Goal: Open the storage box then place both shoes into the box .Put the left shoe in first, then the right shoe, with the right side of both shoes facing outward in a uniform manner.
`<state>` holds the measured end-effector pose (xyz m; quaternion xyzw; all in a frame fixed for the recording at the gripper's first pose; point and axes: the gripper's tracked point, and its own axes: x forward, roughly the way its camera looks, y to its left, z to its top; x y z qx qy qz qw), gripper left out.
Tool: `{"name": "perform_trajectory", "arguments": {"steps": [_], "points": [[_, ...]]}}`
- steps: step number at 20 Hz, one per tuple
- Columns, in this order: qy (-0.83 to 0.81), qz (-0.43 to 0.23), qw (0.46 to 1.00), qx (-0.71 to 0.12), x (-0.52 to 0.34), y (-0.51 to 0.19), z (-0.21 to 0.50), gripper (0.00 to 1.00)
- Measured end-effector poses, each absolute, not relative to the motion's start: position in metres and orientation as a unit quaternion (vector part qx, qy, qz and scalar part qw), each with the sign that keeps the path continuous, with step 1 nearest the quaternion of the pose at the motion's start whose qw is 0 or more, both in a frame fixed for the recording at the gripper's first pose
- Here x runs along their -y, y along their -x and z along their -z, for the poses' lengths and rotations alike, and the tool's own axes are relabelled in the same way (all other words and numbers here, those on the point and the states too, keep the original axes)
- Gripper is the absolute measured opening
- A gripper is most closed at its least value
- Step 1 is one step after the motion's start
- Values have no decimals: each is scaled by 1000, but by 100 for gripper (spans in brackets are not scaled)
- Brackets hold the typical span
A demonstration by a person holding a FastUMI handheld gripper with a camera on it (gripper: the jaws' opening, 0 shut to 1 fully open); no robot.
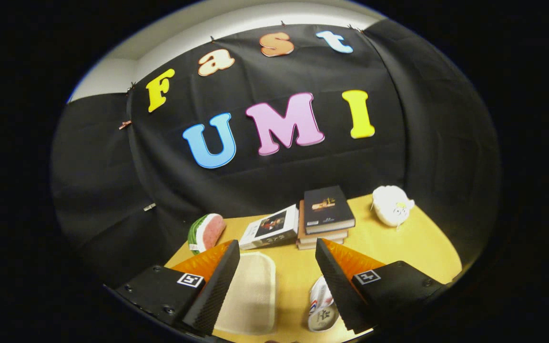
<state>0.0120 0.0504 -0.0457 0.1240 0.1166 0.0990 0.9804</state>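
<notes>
A yellow surface [398, 247] is seen beyond the jaws, which are held apart. Lying on it are noted: a watermelon-slice toy [206, 232] at the far left, a white-covered book [270, 227] leaning against a stack of books [326, 216], a white plush toy [391, 205], a beige mesh-textured piece [250, 293], and a white shoe [322, 305], partly hidden.

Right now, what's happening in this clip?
The handheld gripper hovers over a yellow table, its jaws wide open and empty. Between them lies the beige lid of the storage box, seemingly closed; a shoe sits by the right jaw. Beyond are a stack of books, a leaning book, a watermelon-slice toy and a white plush.
</notes>
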Motion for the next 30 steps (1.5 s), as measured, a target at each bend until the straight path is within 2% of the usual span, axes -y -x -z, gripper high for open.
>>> {"name": "perform_trajectory", "arguments": {"steps": [6,11,18,23,25,26,27,29,30], "points": [[-246,-142,927,-244,-66,-11,110,98],[-277,-195,875,-347,-84,8,168,98],[-296,-240,829,-409,-93,20,211,97],[-345,-249,781,-457,-101,23,229,96],[-372,-259,746,-487,-112,29,232,95],[-396,-257,727,-499,-119,29,232,91],[-409,-253,715,-508,-121,27,231,80],[-412,-254,700,-525,-124,34,233,69],[-416,-250,695,-531,-120,34,231,67]]}}
